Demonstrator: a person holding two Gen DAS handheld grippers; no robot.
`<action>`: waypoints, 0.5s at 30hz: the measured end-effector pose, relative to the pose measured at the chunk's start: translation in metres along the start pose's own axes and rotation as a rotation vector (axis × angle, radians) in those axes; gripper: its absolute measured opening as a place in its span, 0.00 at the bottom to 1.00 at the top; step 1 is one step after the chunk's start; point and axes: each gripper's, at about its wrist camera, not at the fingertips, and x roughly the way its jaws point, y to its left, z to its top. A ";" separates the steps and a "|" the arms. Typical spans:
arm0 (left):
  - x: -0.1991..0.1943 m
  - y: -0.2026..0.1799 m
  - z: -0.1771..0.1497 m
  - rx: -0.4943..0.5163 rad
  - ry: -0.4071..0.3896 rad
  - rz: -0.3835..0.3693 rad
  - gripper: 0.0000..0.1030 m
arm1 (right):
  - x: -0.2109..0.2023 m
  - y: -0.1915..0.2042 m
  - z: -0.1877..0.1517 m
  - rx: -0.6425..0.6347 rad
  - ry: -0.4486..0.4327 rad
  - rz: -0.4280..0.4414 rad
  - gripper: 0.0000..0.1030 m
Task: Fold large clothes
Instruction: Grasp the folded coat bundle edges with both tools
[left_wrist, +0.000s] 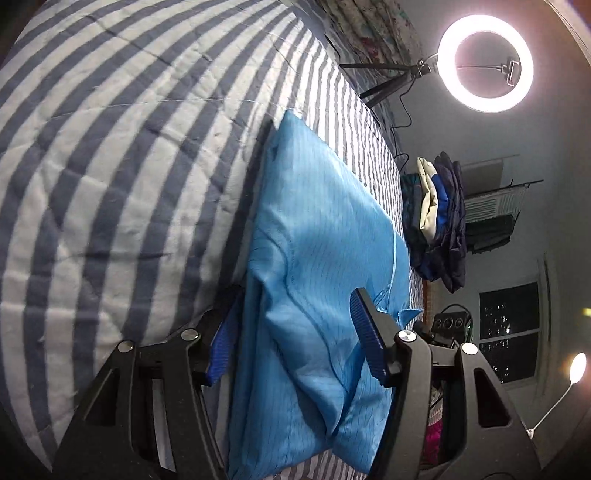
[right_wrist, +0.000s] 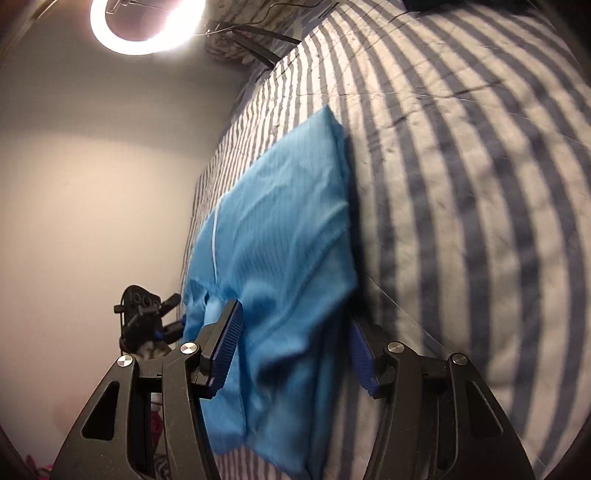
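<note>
A light blue garment (left_wrist: 317, 221) lies folded into a long band on the blue-and-white striped bed cover (left_wrist: 129, 147). My left gripper (left_wrist: 295, 306) is open and straddles the garment's near end. One blue pad (left_wrist: 369, 332) sits over the cloth and the other is half hidden behind its edge. In the right wrist view the same garment (right_wrist: 280, 206) runs away along the bed cover (right_wrist: 461, 184). My right gripper (right_wrist: 295, 317) is open too, with the crumpled near end lying loose between its fingers. Both views are rolled sideways.
A lit ring light (left_wrist: 485, 62) on a tripod stands at the bed's far end, and it also shows as a ring light (right_wrist: 147, 22) in the right wrist view. A stack of folded dark clothes (left_wrist: 439, 221) sits beyond the garment. A dark window (left_wrist: 509, 332) and a lamp (left_wrist: 578, 365) are behind.
</note>
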 end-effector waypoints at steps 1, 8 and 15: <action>0.003 -0.002 0.001 0.005 0.001 0.003 0.57 | 0.005 0.002 0.002 0.000 -0.002 0.004 0.54; 0.019 -0.015 0.006 0.041 0.000 0.061 0.42 | 0.025 0.019 0.009 -0.006 -0.017 -0.010 0.51; 0.016 -0.019 0.002 0.088 -0.015 0.135 0.17 | 0.041 0.028 0.013 -0.012 -0.003 -0.082 0.14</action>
